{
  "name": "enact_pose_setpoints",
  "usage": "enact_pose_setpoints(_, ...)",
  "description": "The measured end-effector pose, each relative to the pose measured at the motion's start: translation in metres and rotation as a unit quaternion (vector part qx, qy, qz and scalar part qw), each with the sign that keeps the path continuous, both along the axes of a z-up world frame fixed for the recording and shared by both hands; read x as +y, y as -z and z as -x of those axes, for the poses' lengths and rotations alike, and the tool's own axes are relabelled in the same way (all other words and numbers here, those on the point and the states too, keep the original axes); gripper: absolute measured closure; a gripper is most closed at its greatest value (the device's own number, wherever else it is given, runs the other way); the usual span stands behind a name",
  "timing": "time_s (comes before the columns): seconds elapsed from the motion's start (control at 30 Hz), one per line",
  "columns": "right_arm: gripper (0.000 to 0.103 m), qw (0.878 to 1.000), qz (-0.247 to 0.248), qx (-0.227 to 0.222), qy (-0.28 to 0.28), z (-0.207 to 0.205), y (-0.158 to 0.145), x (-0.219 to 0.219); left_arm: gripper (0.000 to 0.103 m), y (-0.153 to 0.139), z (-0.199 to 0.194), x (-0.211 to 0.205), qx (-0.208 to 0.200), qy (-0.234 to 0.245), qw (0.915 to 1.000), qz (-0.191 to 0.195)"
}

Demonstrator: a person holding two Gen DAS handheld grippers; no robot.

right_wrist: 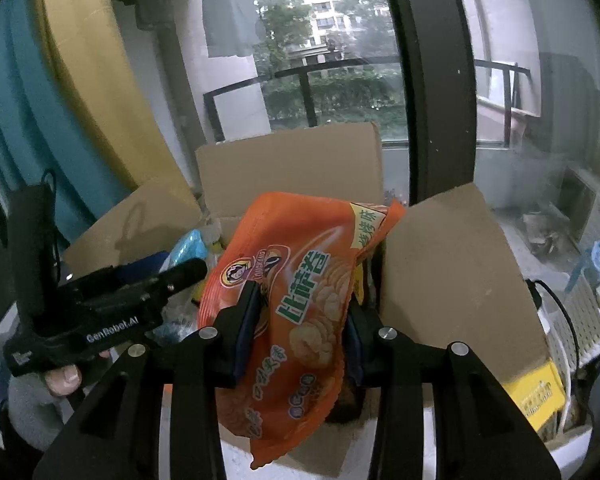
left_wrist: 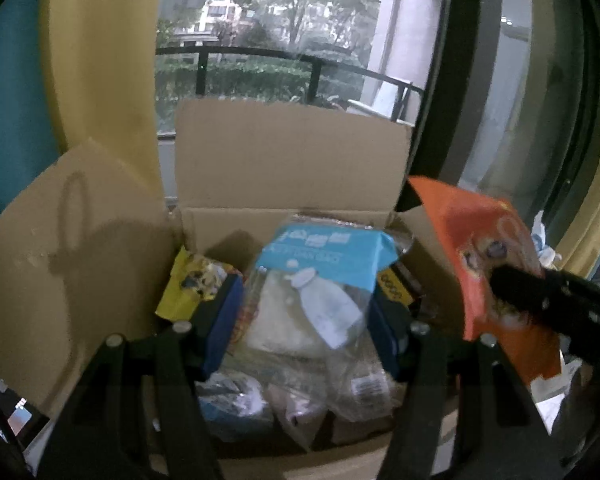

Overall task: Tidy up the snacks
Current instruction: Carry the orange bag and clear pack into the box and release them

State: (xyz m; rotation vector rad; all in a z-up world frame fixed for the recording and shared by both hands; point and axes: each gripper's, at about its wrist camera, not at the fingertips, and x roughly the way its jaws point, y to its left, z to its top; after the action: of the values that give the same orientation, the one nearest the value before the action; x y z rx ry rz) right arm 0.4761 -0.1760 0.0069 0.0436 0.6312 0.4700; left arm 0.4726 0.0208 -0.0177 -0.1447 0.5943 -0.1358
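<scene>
An open cardboard box point(left_wrist: 284, 160) holds several snack packs. My left gripper point(left_wrist: 306, 320) hangs open over the box, above a clear bag with a blue label point(left_wrist: 324, 256); nothing is between its pads. A yellow pack point(left_wrist: 192, 280) lies at the box's left. My right gripper point(right_wrist: 300, 328) is shut on an orange snack bag point(right_wrist: 300, 280) and holds it upright over the box's right side. The orange bag point(left_wrist: 496, 264) and the right gripper point(left_wrist: 548, 300) also show at the right of the left wrist view. The left gripper point(right_wrist: 100, 308) shows at the left of the right wrist view.
The box flaps point(right_wrist: 452, 272) stand up on the left, back and right. A window with a black frame point(right_wrist: 424, 80) and a balcony rail lie behind. A yellow crate point(right_wrist: 540, 396) and white racks with clutter stand at the right. Yellow and teal curtains point(left_wrist: 80, 60) hang at the left.
</scene>
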Motion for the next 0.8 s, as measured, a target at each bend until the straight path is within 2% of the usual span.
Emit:
enact_pose_setpoints(0.3,0.063,1.0,-0.005,0.014,-0.008,-0.037,0.008,0.029,0.039,0.012,-0.013,0.021,0.035,-0.007,0.999,0.026)
enact_pose_setpoints(0.4,0.063,1.0,0.003,0.019,-0.005,-0.046,0.014,0.041,0.027,0.012,-0.013,0.028,0.031,-0.013,0.9988,0.034)
enact_pose_setpoints(0.67,0.062,0.998,-0.008,0.062,0.023,-0.074,0.026,0.043,0.027,0.013,-0.014,0.029,0.03,-0.017,0.9988,0.034)
enact_pose_setpoints(0.7,0.061,0.997,-0.007,0.066,0.025,-0.077,0.027,0.044,0.027,0.012,-0.014,0.029,0.03,-0.019,0.9988,0.034)
enact_pose_setpoints(0.73,0.053,0.997,-0.002,0.071,0.028,-0.079,0.028,0.044,0.027,0.011,-0.013,0.03,0.029,-0.021,0.9988,0.033)
enact_pose_setpoints(0.8,0.047,0.997,-0.002,0.07,0.03,-0.078,0.029,0.042,0.026,0.01,-0.014,0.03,0.028,-0.024,0.9989,0.029)
